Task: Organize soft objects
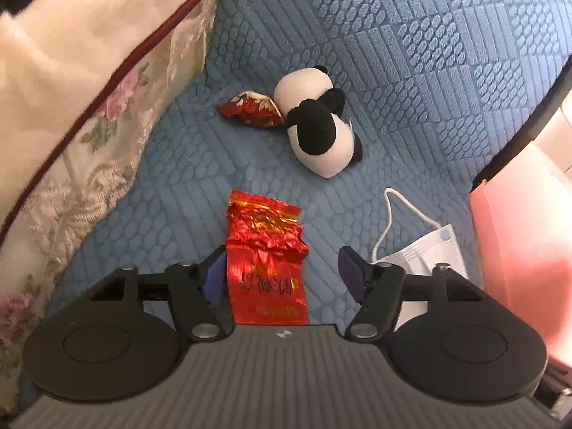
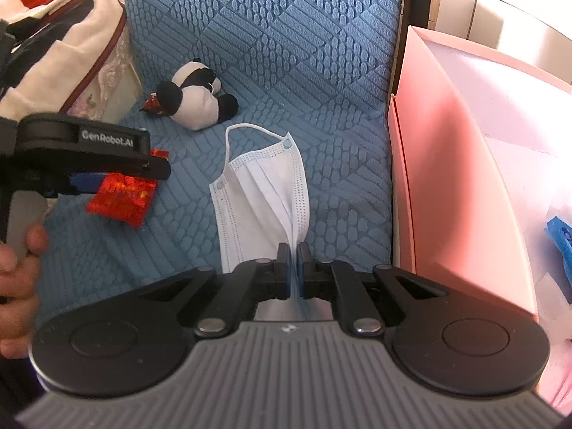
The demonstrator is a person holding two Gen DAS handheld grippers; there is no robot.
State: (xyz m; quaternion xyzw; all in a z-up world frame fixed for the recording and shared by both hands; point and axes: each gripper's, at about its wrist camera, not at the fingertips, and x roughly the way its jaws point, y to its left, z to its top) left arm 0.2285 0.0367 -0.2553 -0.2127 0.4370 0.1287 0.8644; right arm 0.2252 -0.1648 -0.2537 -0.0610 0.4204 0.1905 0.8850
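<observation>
Cushion [image 1: 71, 82] far left, then left gripper [image 1: 282, 271] gaping over red foil packet [image 1: 266, 257] on blue sofa cover [image 1: 393, 53], not pinching. Panda plush [image 1: 318, 125] behind. Right gripper [image 2: 295, 257] clamped on face mask [image 2: 261, 193]; guessing pink box [image 2: 447, 164] next, needs lift and carry right.

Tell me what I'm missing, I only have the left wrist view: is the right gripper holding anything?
Observer: Yes. The right gripper is shut on the face mask, pinching its near edge.
Operator: Where does the pink box open?
Observer: The pink box opens at the top, right of the blue cushion; something blue lies inside.
Operator: Is my left gripper gripping the red packet?
Observer: No. The left gripper is open; the red packet sits between its fingers, unpressed.
Operator: Who holds it?
Observer: A hand wraps its handle.
</observation>
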